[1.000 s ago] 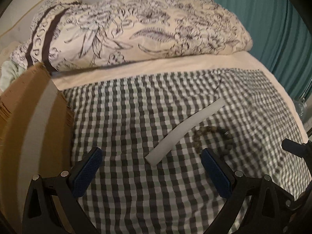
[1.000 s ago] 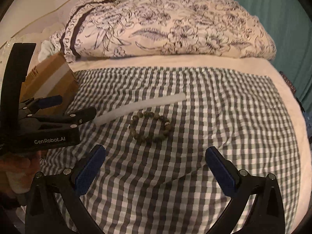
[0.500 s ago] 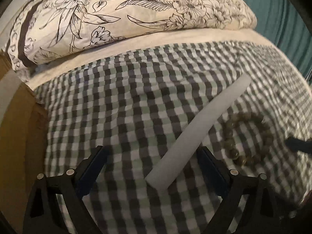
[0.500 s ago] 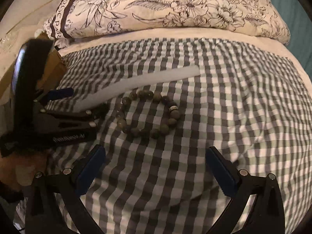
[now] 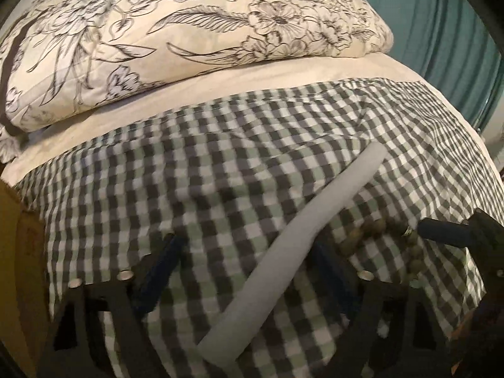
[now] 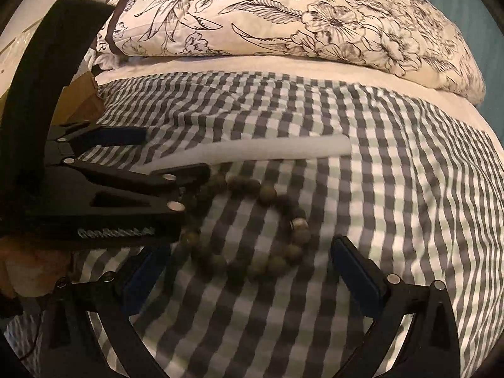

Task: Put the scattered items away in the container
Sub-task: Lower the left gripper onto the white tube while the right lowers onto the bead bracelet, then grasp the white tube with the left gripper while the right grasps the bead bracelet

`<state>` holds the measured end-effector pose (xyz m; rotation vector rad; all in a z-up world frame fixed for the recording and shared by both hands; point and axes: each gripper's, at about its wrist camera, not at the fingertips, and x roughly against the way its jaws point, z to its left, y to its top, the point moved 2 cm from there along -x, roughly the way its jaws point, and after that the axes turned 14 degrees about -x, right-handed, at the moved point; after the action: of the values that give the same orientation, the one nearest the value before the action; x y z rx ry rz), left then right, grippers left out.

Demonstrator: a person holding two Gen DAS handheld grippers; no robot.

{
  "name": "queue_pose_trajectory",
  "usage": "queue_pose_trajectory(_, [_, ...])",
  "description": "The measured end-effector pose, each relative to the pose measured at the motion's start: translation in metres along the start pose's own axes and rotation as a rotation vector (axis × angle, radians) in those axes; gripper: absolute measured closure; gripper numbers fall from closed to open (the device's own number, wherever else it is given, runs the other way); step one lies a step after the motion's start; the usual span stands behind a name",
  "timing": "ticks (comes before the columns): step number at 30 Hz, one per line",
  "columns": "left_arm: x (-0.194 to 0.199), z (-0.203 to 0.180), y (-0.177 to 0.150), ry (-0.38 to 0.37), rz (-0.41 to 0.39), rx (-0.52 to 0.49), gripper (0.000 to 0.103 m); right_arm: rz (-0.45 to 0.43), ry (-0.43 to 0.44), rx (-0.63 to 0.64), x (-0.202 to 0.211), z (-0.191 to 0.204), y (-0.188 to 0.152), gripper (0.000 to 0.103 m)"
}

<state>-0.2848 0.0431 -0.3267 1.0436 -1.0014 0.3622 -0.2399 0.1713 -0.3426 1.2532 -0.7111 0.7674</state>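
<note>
On the bed, a grey and white checked cloth (image 5: 239, 170) is spread below a floral quilt (image 5: 195, 34). A long white foam strip (image 5: 293, 242) lies slanting across the cloth, and a bracelet of dull green-brown beads (image 6: 252, 230) lies just beside it, on the side nearer the right hand.

The left hand-held gripper (image 5: 242, 271) is low over the cloth with the near end of the strip between its blue pads (image 5: 160, 271); its jaws are closing, and the strip looks close to the right-hand pad, though blur keeps me from saying whether they touch. The right hand-held gripper (image 6: 249, 277) stands wide apart, its pads either side of the bracelet's near edge without pressing on it. A brown cardboard box (image 5: 19, 252), the container, sits at the cloth's left edge, well apart from both items.
</note>
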Motion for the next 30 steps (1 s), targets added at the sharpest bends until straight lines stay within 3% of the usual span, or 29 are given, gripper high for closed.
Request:
queue_pose_trajectory(3, [0.000, -0.004, 0.002, -0.030, -0.017, -0.015, 0.047, 0.004, 0.000, 0.009, -0.006, 0.003, 0.002, 0.000])
queue_pose_trajectory(5, [0.002, -0.006, 0.003, -0.051, -0.030, -0.022, 0.071, 0.004, -0.018, 0.026, -0.008, 0.005, 0.002, 0.000])
queue_pose_trajectory(7, [0.003, -0.008, 0.005, -0.073, -0.033, -0.031, 0.081, 0.003, -0.035, 0.038, -0.009, 0.008, 0.002, 0.004])
queue_pose_trajectory(10, [0.005, -0.007, 0.006, -0.095, -0.035, -0.014, 0.089, -0.010, -0.045, 0.028, -0.006, 0.008, 0.002, 0.024])
queue_pose_trajectory(11, [0.006, -0.005, 0.005, -0.103, -0.037, -0.002, 0.092, -0.011, -0.046, 0.023, -0.006, 0.008, 0.003, 0.037])
queue_pose_trajectory(12, [0.007, -0.003, 0.005, -0.107, -0.040, 0.007, 0.093, -0.014, -0.050, 0.018, -0.004, 0.008, 0.004, 0.051])
queue_pose_trajectory(14, [0.011, 0.000, 0.003, -0.117, -0.043, 0.028, 0.095, -0.011, -0.049, 0.009, -0.001, 0.008, 0.004, 0.065])
queue_pose_trajectory(19, [0.025, -0.003, 0.000, -0.103, -0.051, 0.034, 0.096, -0.001, -0.030, -0.044, 0.007, 0.001, 0.003, 0.090])
queue_pose_trajectory(30, [0.063, 0.003, -0.005, -0.048, -0.072, 0.072, 0.095, -0.004, 0.005, -0.103, 0.035, -0.004, -0.007, 0.091])
